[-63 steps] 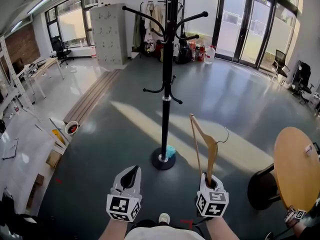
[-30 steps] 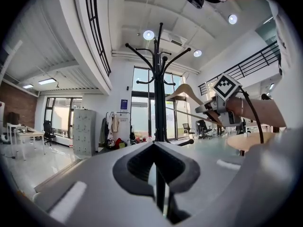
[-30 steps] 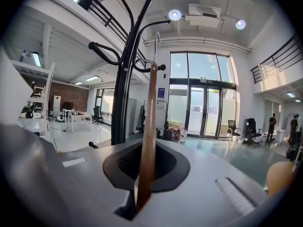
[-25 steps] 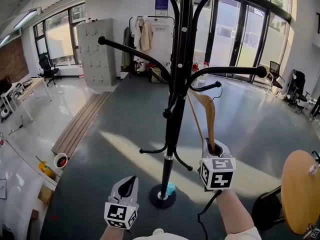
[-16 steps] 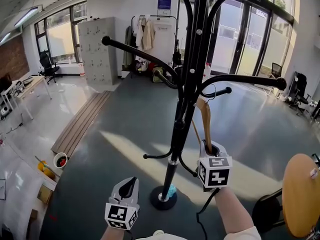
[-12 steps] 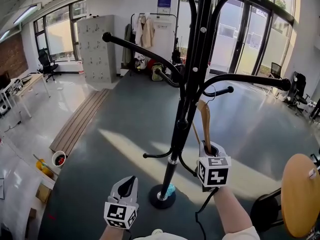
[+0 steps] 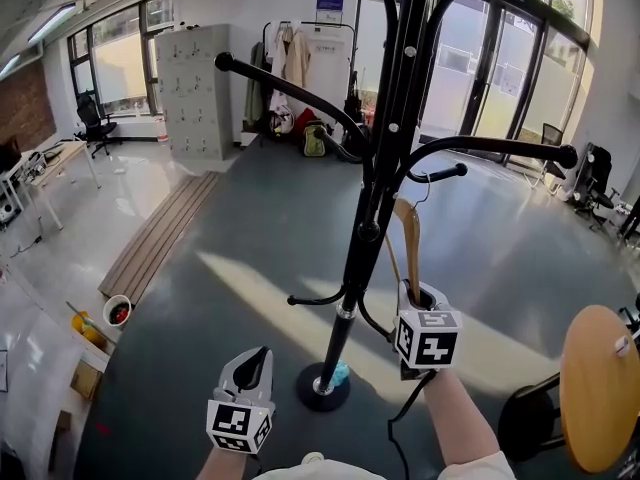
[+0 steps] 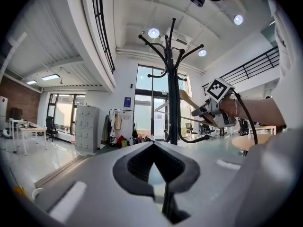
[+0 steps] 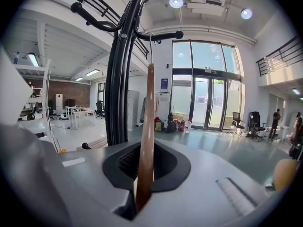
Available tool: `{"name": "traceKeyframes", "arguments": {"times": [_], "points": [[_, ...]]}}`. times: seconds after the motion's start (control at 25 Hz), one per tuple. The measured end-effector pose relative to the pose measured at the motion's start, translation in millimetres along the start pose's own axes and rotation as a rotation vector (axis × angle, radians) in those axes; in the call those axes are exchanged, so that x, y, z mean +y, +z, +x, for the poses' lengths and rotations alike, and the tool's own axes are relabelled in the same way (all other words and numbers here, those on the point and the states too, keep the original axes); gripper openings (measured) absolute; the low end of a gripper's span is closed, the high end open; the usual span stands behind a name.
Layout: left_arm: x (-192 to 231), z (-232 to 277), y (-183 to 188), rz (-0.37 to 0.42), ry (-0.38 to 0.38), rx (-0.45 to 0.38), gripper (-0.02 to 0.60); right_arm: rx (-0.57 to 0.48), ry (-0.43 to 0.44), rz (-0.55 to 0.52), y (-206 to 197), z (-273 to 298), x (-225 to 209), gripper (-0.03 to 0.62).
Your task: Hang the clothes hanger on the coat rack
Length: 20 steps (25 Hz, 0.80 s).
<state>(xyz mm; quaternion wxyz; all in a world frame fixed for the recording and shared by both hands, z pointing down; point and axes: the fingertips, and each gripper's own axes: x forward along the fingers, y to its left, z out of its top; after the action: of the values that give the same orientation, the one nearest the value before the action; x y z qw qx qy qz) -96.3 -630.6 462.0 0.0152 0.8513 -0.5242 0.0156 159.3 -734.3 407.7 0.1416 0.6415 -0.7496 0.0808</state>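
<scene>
A black coat rack [image 7: 386, 168] rises just ahead of me, with curved arms spreading near its top and a round base [image 7: 322, 389] on the floor. My right gripper [image 7: 421, 294] is shut on the lower end of a wooden clothes hanger [image 7: 408, 236], held upright to the right of the pole. The hanger's wire hook [image 7: 425, 182] is at the short knobbed arm [image 7: 445, 174]; I cannot tell whether it rests on it. In the right gripper view the hanger [image 9: 147, 126] runs up to that arm [image 9: 161, 35]. My left gripper [image 7: 255, 363] hangs low, shut and empty.
A round wooden table [image 7: 598, 388] and a black chair [image 7: 524, 420] stand at the right. A grey locker cabinet [image 7: 196, 93] and a clothes rail [image 7: 298, 60] are at the back wall. Floor planks [image 7: 158, 233] and a bucket [image 7: 117, 312] lie left.
My right gripper has lifted the hanger from near the floor up to the rack's arms. In the last half second it has hardly moved. The left gripper stays low.
</scene>
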Motion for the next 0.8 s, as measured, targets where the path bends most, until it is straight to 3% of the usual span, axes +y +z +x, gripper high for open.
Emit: {"name": "traceKeyframes", "arguments": {"times": [0.2, 0.36, 0.48, 0.68, 0.8], "points": [[-5, -12, 6, 0.002, 0.011, -0.009, 0.0, -0.071, 0.046, 0.038, 11, -16, 5, 0.075], [-16, -16, 13, 0.009, 0.002, -0.018, 0.0, -0.154, 0.077, 0.006, 28, -38, 11, 0.191], [-27, -22, 9, 0.013, -0.012, -0.029, 0.0, -0.204, 0.088, 0.006, 28, -61, 12, 0.229], [-56, -30, 18, 0.018, -0.031, -0.04, 0.0, -0.274, 0.082, 0.011, 27, -112, 7, 0.23], [-76, -37, 23, 0.017, -0.041, -0.045, 0.0, -0.3, 0.067, 0.02, 14, -145, 5, 0.182]]}}
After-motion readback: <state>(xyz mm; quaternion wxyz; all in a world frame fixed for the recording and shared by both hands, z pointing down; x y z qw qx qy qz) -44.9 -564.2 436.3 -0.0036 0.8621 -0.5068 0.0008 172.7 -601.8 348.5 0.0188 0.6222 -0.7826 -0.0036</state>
